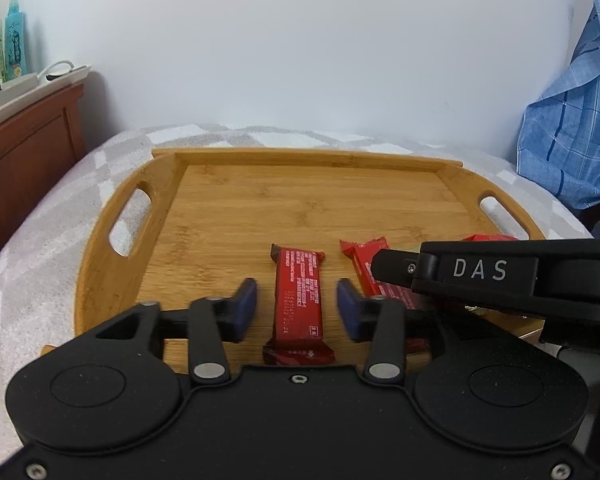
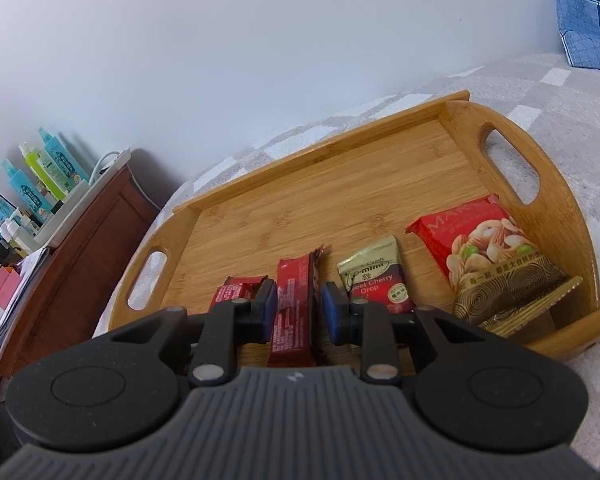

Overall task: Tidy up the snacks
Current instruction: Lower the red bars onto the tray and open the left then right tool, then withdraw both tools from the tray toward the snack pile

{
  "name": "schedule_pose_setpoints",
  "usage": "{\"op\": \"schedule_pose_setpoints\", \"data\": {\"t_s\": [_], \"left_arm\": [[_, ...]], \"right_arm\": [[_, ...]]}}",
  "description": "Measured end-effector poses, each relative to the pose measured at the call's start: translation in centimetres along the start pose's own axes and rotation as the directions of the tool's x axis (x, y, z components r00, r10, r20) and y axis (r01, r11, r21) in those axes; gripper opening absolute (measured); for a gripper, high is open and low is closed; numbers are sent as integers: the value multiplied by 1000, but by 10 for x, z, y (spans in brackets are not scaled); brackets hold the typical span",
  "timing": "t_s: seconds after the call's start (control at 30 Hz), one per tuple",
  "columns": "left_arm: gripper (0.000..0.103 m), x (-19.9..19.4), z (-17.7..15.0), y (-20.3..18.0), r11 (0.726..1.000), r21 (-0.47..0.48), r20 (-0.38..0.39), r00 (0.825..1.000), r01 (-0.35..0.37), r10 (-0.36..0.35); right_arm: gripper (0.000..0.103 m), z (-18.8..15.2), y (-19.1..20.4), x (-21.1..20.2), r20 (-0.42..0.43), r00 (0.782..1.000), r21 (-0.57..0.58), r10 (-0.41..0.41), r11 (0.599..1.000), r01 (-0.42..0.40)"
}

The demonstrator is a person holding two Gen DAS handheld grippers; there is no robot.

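A bamboo tray (image 1: 260,200) lies on a grey-and-white blanket; it also shows in the right wrist view (image 2: 380,184). My left gripper (image 1: 297,307) is open, its blue pads on either side of a red snack bar (image 1: 299,300) lying on the tray, not touching it. My right gripper (image 2: 299,309) is open around a second red bar (image 2: 293,312), which also shows in the left wrist view (image 1: 370,276). The first bar (image 2: 236,292) lies to its left. A cherry drop candy packet (image 2: 374,276) and a red mixed-nuts bag (image 2: 496,256) lie to its right.
A wooden cabinet (image 2: 84,240) with a white tray of bottles (image 2: 48,176) stands left of the bed. A blue checked cloth (image 1: 572,120) hangs at the right. The white wall is behind the tray. The right gripper's body (image 1: 500,276) crosses the left wrist view.
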State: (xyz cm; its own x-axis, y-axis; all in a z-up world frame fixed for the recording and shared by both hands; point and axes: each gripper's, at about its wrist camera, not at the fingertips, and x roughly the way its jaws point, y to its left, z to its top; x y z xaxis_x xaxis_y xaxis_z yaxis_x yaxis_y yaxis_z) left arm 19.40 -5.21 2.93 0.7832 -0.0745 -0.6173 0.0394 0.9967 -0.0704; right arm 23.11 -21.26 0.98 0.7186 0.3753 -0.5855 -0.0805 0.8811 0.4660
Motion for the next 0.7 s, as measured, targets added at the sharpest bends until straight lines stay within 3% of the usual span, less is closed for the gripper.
{"op": "schedule_pose_setpoints", "data": {"t_s": [0.37,0.7], "left_arm": [[64,-37,-5,5,999,41,41,999,7,-9],[75,-76,-29,3,997,61,47,998,38,-41]], "right_arm": [[38,-2,5,-22,43,999,-51,8,999,-5],[41,-27,5,-64,80,997,-150,-18,988,29]]}}
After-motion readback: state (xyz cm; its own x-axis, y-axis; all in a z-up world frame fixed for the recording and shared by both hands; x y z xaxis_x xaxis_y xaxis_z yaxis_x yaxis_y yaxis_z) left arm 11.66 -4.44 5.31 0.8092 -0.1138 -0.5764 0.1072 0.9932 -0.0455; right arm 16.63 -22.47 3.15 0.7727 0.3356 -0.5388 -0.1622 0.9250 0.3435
